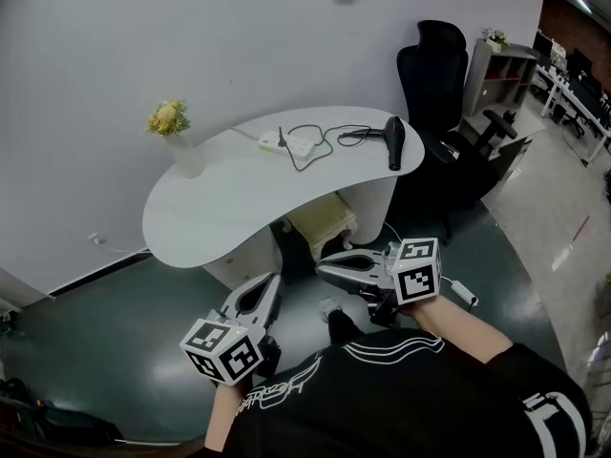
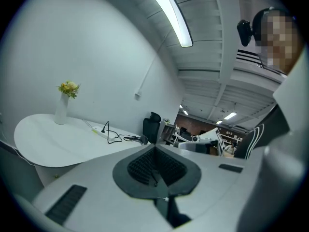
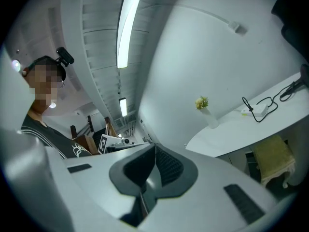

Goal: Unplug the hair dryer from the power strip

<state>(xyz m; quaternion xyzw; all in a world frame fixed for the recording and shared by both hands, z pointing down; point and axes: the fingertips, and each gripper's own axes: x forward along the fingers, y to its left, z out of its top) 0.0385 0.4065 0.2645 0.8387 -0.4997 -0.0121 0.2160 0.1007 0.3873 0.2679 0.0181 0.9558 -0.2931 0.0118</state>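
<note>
Dryer [image 1: 394, 141] lies on the tabletop [image 1: 229, 208] right of the strip [image 1: 289, 144], its cord [image 1: 320, 146] looping back to a plug [image 1: 281, 138] standing in the strip. A vase [image 1: 181, 153] stands left of the strip. The left gripper [image 1: 274, 282] and right gripper [image 1: 323, 267] hang well short of the strip, fingers closed on nothing.

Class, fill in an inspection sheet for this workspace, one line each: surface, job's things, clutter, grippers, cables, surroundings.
Surface: white curved table, mostly bare.
Job's things: hair dryer lying at the table's right end; power strip near the back edge, a plug in it.
Clutter: vase of yellow flowers at the left end.
Grippers: left gripper and right gripper short of the table, jaws together, empty.
Cables: black cord loops from dryer to strip.
Surroundings: black office chair; yellow stool under the table.
</note>
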